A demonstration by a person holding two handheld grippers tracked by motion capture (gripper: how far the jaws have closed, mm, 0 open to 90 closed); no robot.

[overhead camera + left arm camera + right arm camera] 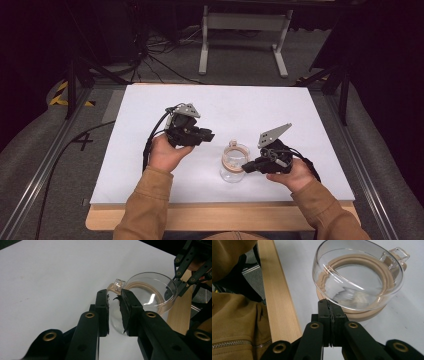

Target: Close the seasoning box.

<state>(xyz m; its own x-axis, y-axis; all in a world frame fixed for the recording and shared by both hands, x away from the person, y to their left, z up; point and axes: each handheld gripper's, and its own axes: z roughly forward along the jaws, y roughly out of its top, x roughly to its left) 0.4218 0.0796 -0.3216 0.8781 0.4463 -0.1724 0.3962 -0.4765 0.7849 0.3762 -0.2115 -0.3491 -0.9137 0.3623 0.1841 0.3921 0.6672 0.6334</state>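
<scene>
— So, where is the glass dish [232,172]?

— On the white table top [225,100], near the person's side and a little right of the middle. It stands upright between the two tools, not far from the wooden edge [200,217] of the table.

— What is it like?

— Clear and round, with its mouth up. A tan ring [235,155] goes around it. In the right gripper view the ring lies under the bowl and also shows through the glass [359,272]. A small square glass tab [398,253] sticks out from the rim on the far side from that camera.

— And the left gripper [210,135]?

— It is held just left of the dish and a bit farther up the table, pointing toward it. In its own view the jaws [113,293] stand a narrow gap apart with nothing between them. The tab [118,285] sits just past their tips, and the bowl [152,287] lies beyond to the right.

— The right gripper [245,167]?

— It comes in low from the right, with its tips at the near right side of the dish. In its own view the two jaws [330,303] are pressed together, the pads meeting in a thin line, and the tips are right up against the lower wall of the glass. I cannot tell whether they pinch any of the glass or the ring. In the left gripper view the same tool [180,282] meets the rim at the far right.

— Who holds them?

— A person in tan sleeves [150,200], one hand on each tool.
</scene>
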